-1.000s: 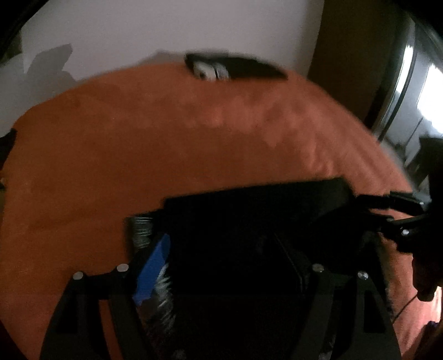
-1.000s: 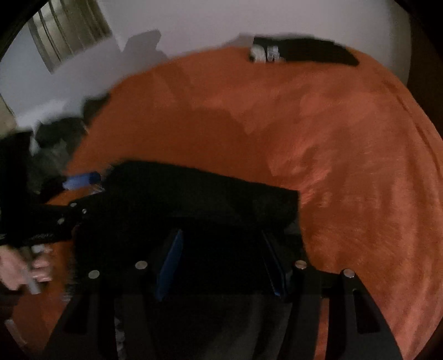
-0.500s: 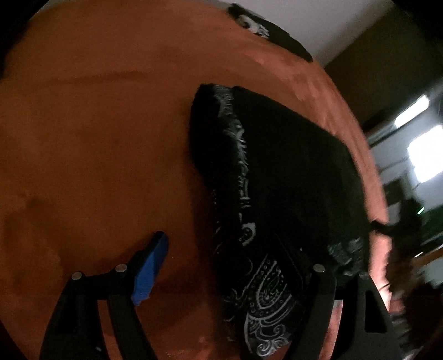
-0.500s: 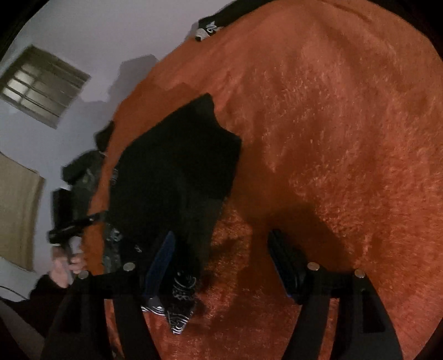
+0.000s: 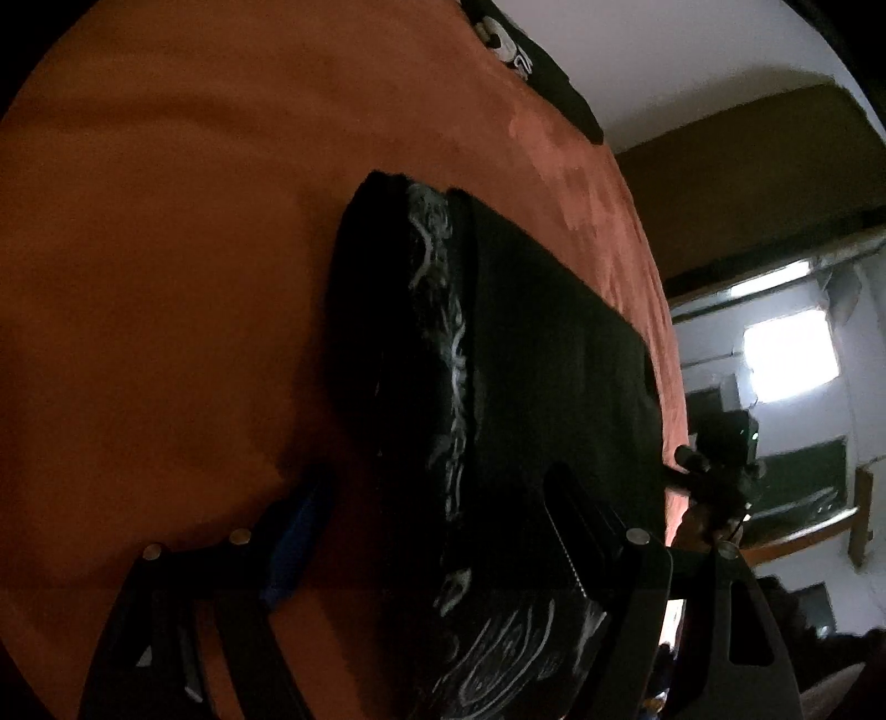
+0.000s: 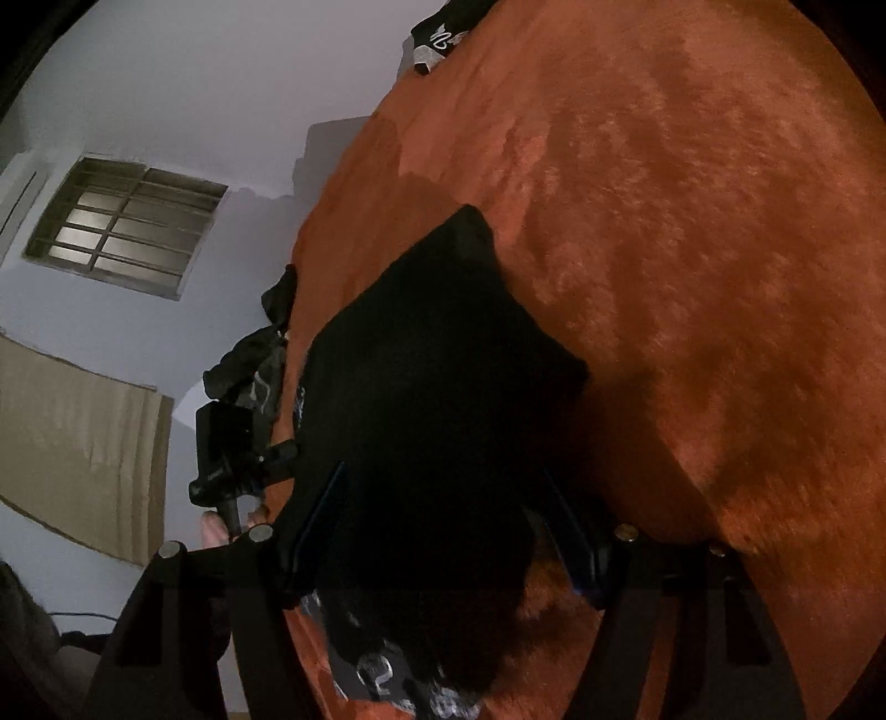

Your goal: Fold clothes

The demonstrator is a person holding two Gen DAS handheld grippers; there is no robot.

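Note:
A folded black garment (image 5: 531, 354) with a white print lies on the orange blanket (image 5: 166, 249). My left gripper (image 5: 432, 531) is open, its fingers straddling the garment's near left edge, empty. In the right wrist view the same garment (image 6: 437, 387) lies on the blanket (image 6: 692, 249). My right gripper (image 6: 448, 526) is open over the garment's near right end, empty. Each gripper shows in the other's view: the right one (image 5: 720, 471) and the left one (image 6: 232, 454).
A second black garment with a white print (image 5: 526, 55) lies at the far edge of the blanket; it also shows in the right wrist view (image 6: 443, 33). More dark clothes (image 6: 260, 354) are piled at the blanket's left edge. A barred window (image 6: 122, 227) is in the wall.
Both grippers let go of the garment, which now lies folded on the blanket. Both have tilted and come lower around its two ends, open.

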